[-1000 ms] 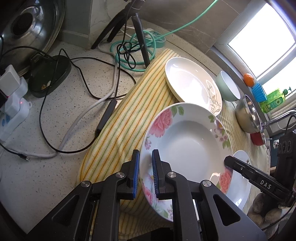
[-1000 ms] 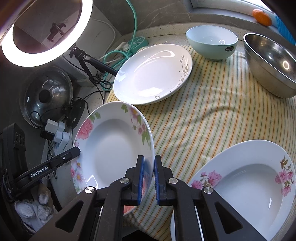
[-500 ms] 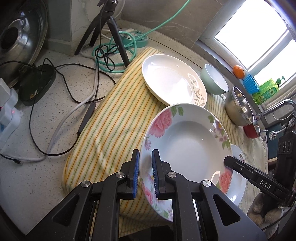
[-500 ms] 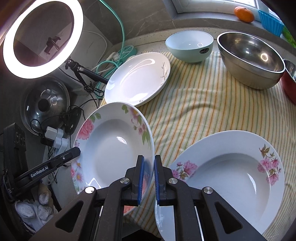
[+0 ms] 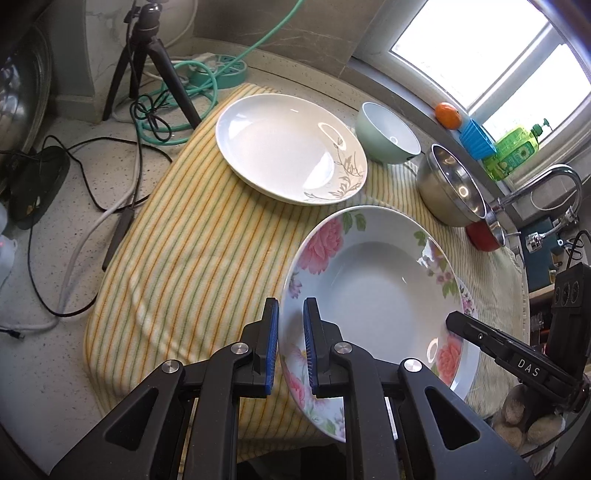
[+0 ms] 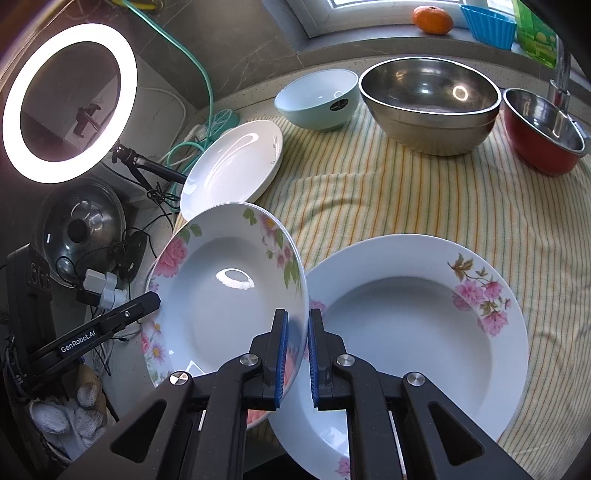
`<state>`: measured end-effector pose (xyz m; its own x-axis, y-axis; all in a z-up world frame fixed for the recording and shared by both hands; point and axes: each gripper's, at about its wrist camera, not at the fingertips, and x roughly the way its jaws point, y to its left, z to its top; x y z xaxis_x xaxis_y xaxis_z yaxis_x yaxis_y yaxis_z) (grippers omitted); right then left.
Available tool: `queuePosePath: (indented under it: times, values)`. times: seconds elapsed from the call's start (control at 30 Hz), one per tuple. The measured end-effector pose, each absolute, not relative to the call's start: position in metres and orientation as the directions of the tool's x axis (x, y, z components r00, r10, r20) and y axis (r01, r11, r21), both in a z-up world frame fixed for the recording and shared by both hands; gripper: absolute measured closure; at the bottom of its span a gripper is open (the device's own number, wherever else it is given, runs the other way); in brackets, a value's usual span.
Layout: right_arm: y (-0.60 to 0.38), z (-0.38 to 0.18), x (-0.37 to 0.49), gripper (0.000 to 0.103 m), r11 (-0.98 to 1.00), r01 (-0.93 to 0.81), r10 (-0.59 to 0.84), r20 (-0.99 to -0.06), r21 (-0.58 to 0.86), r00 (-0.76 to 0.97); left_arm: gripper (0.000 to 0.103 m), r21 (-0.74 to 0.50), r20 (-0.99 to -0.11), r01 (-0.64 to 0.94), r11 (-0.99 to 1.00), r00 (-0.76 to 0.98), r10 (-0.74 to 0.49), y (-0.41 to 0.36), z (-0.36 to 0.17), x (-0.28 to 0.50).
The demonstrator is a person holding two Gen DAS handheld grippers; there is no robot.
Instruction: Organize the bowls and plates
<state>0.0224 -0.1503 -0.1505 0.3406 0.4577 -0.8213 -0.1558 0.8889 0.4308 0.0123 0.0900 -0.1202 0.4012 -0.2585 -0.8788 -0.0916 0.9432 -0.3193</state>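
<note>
Your left gripper [image 5: 290,339] is clamped on the near rim of the rose plate [image 5: 384,291], blue pads pinching the edge from both sides, and your right gripper [image 6: 297,350] has the opposite rim of that same plate squeezed between its pads, so you have it held up off the striped cloth [image 5: 192,258] between both tools, tilted. Sweeping from the left in the right wrist view: the ring light [image 6: 68,99] glows at the far left over a glass pot lid [image 6: 83,229] and a tangle of cables, with your gloved left hand [image 6: 62,413] low in the corner. Next comes the plain white plate [image 6: 236,166] lying on the cloth's far left edge, just behind the lifted plate's top rim. To the right of the plate you hold, a second floral plate [image 6: 417,314] lies flat on the cloth, its left rim tucked beneath the raised one. Further back, the pale green bowl [image 6: 317,98] stands beside the large steel bowl [image 6: 430,99], and the red-sided bowl [image 6: 541,125] sits furthest right near the tap. On the sill behind, an orange [image 6: 432,18] lies next to a blue cup [image 6: 487,24].
</note>
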Motion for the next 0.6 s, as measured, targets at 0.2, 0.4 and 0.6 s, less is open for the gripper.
queuePosePath:
  times: [0.2, 0.4, 0.6]
  values:
    - [-0.174, -0.152, 0.014, 0.093, 0.897, -0.109, 0.437, -0.826, 0.427, 0.357, 0.091, -0.320, -0.880, -0.043, 0.947, 0.383, -0.280, 0.066, -0.122, 0.015]
    - [-0.196, -0.154, 0.005, 0.093, 0.903, -0.064, 0.417, -0.829, 0.425, 0.374, 0.091, -0.320, -0.882, 0.002, 0.947, 0.365, -0.299, 0.044, -0.123, 0.017]
    - [-0.216, -0.159, -0.002, 0.093, 0.905, -0.022, 0.401, -0.833, 0.426, 0.380, 0.091, -0.317, -0.885, 0.039, 0.948, 0.346, -0.311, 0.025, -0.126, 0.018]
